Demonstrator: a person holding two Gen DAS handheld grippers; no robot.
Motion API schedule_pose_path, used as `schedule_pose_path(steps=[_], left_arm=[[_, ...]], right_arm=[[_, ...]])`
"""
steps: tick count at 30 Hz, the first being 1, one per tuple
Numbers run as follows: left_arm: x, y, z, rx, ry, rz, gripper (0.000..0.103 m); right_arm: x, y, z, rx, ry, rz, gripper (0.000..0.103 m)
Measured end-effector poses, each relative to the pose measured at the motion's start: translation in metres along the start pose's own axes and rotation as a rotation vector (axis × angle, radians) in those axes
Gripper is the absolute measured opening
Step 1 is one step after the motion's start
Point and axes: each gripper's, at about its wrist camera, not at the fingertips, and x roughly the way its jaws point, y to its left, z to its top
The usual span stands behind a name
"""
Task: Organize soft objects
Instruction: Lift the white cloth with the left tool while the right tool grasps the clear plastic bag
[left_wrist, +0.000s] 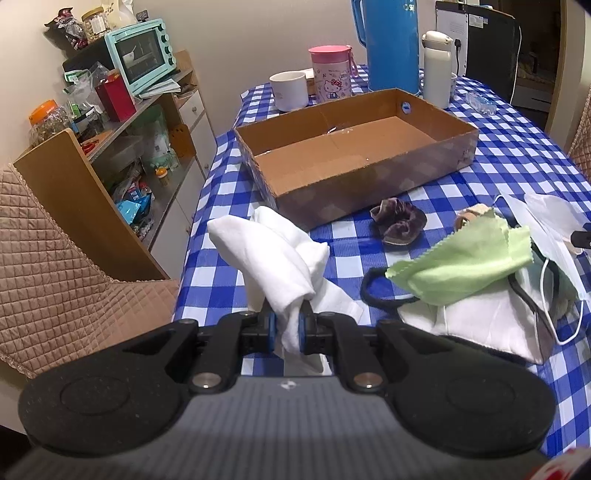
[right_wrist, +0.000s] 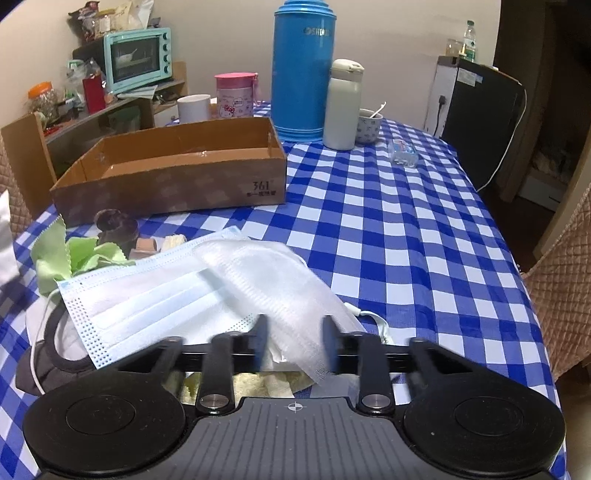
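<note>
White cloth (left_wrist: 280, 254) in clamped left gripper (left_wrist: 287, 326), near cardboard box (left_wrist: 369, 184).

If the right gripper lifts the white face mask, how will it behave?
The white face mask looks thin and light, so it will probably sag and flop. It overlaps the blue surgical mask, which might drag along. Its ear loop could snag.

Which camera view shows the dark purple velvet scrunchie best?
The left wrist view: the dark purple velvet scrunchie lies unobstructed on the checked tablecloth, in front of the brown cardboard box. In the right wrist view, the scrunchie is near the left edge, partly hidden behind the light green cloth.
</note>
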Motion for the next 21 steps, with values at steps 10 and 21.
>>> schedule_pose_path(steps=[10, 21], left_arm=[[-0.007, 0.001, 0.008, 0.011, -0.015, 0.000, 0.011], [-0.024, -0.010, 0.029, 0.056, -0.059, -0.033, 0.010]], right_arm=[[-0.026, -0.016, 0.004, 0.047, -0.063, 0.041, 0.000], [-0.073, -0.049, 0.037, 0.207, -0.145, 0.150, 0.000]])
